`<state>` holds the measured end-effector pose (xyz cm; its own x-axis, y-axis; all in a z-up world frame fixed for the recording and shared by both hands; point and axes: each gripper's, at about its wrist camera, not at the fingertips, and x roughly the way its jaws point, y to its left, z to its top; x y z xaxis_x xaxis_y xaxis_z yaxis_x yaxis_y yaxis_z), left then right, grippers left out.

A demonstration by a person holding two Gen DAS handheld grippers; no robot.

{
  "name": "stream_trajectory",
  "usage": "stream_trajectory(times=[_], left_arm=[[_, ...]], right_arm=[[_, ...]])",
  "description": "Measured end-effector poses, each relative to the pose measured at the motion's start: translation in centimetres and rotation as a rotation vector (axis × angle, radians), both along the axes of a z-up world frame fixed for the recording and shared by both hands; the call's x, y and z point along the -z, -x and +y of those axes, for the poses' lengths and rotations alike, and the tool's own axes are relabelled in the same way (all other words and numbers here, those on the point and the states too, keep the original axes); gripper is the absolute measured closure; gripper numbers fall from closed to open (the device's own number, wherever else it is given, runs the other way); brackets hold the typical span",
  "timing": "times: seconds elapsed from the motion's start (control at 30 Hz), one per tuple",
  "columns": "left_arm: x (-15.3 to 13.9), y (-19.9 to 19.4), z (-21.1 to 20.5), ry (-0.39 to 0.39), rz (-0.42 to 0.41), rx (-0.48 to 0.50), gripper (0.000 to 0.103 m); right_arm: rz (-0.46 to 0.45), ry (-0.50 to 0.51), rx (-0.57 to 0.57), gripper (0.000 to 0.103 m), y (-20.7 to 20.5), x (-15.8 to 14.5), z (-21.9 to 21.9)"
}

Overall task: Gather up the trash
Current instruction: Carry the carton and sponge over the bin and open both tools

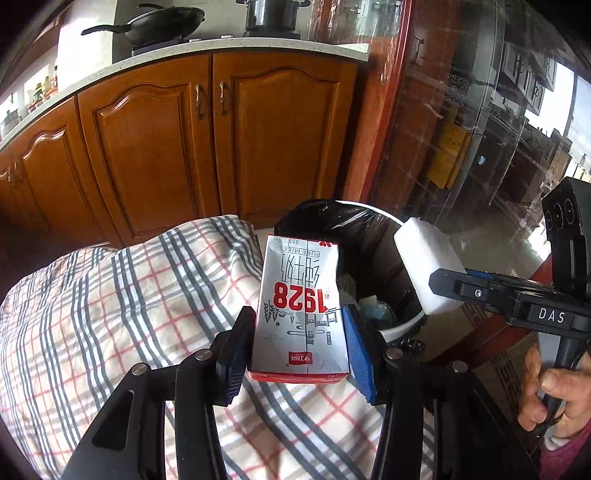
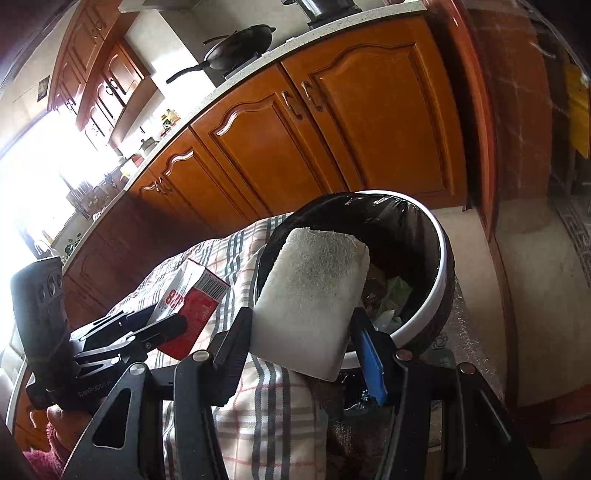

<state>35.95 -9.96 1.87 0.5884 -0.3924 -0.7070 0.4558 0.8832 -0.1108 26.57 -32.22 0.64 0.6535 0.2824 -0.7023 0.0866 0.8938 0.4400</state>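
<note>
Red "1928 PURE MILK" carton (image 1: 301,306) clamped in left gripper (image 1: 299,332); right gripper (image 2: 303,332) grips foam block (image 2: 312,295).

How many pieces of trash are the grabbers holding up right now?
2. The milk carton is squeezed in the left gripper, beside the bin. The white foam block is in the right gripper, over the bin's rim. More trash lies inside the bin.

Kitchen. Orange-brown wooden cabinets (image 1: 177,147) under a pale speckled surface (image 1: 229,48). Black wok (image 1: 162,22) and steel pot (image 1: 273,13) on the hob. Bright window (image 2: 40,173) at left, glare strong. Plaid cloth (image 1: 110,314) in the foreground. Beige floor (image 2: 543,280) at right.
</note>
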Motion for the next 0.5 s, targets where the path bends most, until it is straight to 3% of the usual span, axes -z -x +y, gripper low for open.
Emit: stream_trajectory(times=[0.5], left_arm=[[1.3,-4.9,-5.5,-0.090,0.012,0.046,0.056]], right_arm=[[0.031,0.051,-0.026,0.049,-2.3,0.0,-1.5]])
